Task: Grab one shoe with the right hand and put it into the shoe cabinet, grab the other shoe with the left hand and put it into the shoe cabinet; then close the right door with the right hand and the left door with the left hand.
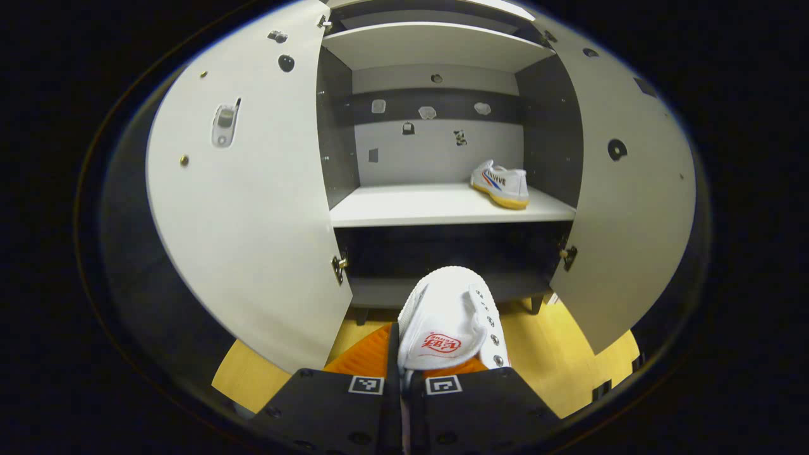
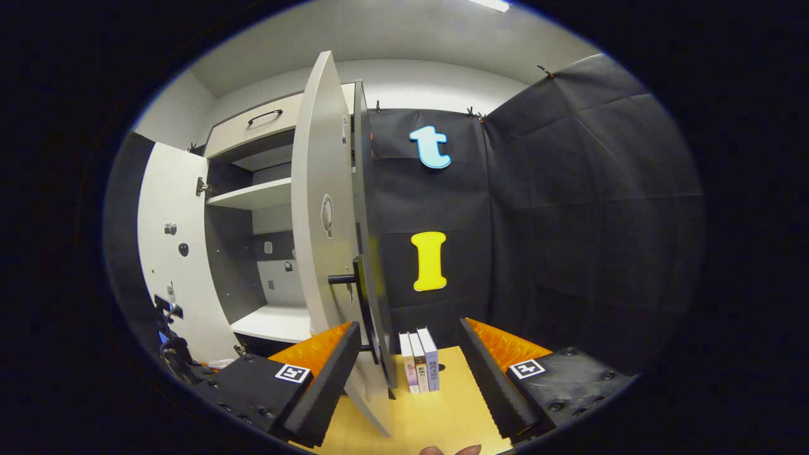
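In the left gripper view, the left gripper (image 1: 404, 379) is clamping a white shoe (image 1: 450, 323) before the open shoe cabinet (image 1: 442, 205), another shoe (image 1: 500, 183) sitting inside. In the right gripper view, the right gripper (image 2: 407, 373) is gaping wide around the right door (image 2: 322, 253) edge

Left gripper view faces straight into the open shoe cabinet (image 1: 436, 202) from close, low down. Right gripper view sits off to the side, near the right door (image 2: 325, 240) edge-on at centre; cabinet interior's mid-left, so both share it.

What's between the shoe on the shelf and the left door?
Nothing: in the left gripper view the shelf is bare from the shoe to the left door.
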{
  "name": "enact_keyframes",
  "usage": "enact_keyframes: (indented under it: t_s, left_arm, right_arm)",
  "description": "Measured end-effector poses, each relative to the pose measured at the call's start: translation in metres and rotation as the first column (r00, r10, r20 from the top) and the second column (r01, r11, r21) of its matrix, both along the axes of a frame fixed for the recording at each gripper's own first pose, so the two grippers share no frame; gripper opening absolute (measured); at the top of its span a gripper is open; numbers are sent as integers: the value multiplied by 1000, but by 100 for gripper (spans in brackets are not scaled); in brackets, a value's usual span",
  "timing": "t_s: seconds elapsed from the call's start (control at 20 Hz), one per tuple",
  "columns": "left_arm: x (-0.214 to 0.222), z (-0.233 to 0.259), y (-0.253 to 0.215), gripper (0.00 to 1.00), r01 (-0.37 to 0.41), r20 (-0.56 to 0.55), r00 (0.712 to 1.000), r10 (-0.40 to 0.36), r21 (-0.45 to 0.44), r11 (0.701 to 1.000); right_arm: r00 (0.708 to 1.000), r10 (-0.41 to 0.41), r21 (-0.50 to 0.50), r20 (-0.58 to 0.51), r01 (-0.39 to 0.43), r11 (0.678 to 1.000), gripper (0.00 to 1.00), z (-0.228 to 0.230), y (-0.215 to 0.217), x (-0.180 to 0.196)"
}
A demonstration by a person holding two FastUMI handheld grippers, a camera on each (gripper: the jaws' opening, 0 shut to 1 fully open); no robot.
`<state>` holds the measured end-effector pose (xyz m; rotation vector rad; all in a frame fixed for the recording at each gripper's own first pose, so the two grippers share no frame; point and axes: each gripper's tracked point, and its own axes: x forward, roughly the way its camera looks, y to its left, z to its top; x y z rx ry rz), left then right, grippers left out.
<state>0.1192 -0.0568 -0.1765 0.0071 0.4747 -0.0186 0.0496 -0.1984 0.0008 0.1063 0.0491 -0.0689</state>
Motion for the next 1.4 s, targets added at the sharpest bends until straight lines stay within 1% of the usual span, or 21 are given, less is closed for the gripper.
enact_keyframes:
  t_s: [0.1,0.2,0.3,0.5,0.7,0.85,1.0,1.1,1.2,1.4]
  left_arm:
    - [28,26,-2,10,-21,32,999,22,-23,1000]
    - [58,49,-1,10,-43,64,997,44,-14,999]
    - [88,68,0,9,-57,86,995,57,5,998]
    - [146,88,-4,10,-82,81,993,83,-9,997]
    - [208,99,1,10,-113,74,991,109,44,993]
    - [249,100,0,10,-118,57,992,114,77,990]
    - [287,89,0,10,-121,21,993,120,94,988]
    - [309,81,1,10,-114,10,993,114,137,984]
    - [326,73,3,10,-107,1,994,109,180,978]
    - [348,52,1,10,-96,-44,993,107,212,973]
  right_arm:
    - [999,0,-25,-34,-1,1000,98,-11,-5,0]
    - [998,3,-24,-68,-5,1000,98,-25,-7,3]
    - [997,11,-12,-78,-12,1000,98,-31,-8,7]
    - [998,17,10,-63,-17,1000,98,-37,-18,15]
    - [998,17,41,-55,-15,999,98,-41,-28,27]
    - [998,10,51,-57,-7,999,98,-45,-44,38]
    - [999,7,65,-53,-3,998,98,-46,-53,45]
    - [999,1,57,-49,2,998,98,-47,-60,48]
    - [999,-4,42,-50,7,999,98,-48,-65,50]
    - [998,-15,34,-57,17,999,98,-51,-71,52]
